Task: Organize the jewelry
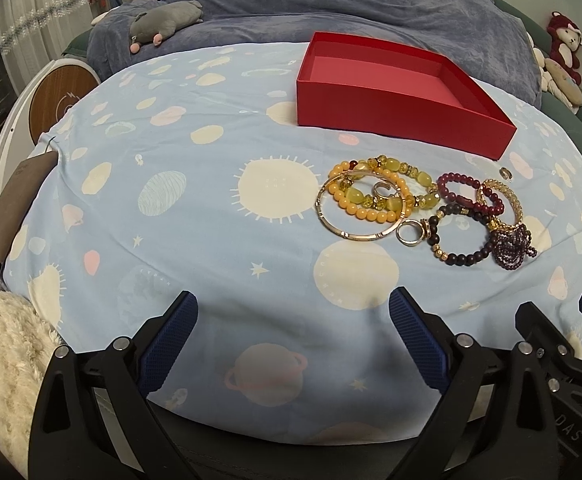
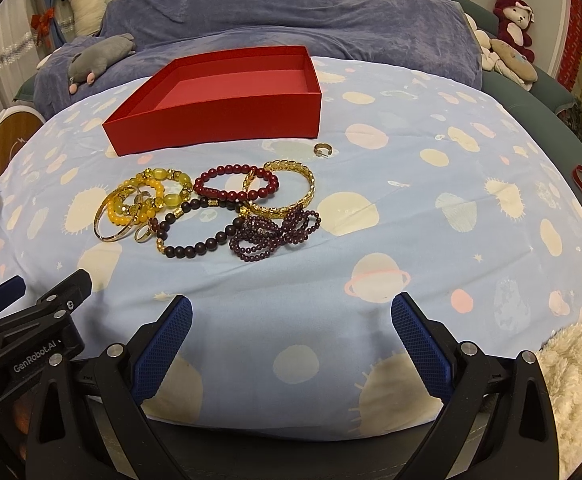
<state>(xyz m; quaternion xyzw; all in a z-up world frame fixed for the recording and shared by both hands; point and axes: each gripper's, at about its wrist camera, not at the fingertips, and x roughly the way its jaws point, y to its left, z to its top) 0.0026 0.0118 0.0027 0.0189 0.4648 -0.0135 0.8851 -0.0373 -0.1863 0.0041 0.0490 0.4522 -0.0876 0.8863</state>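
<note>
Left wrist: left gripper (image 1: 293, 316) spread wide, empty, hovering short of jewelry pile (image 1: 423, 212) heaped just before empty red box (image 1: 391, 116), likely its destination.

Right wrist: right gripper (image 2: 291, 320) equally agape, gripping nothing; stray ring (image 2: 323, 149) apart, beside box.

A pale blue sheet (image 2: 371, 216) printed with planets and stars covers the bed, a rumpled blue-grey blanket (image 2: 311, 12) heaps along its far edge, white curtains (image 1: 31, 12) hang at the far left corner, and plush toys (image 2: 511, 20) crowd the far right corner.
</note>
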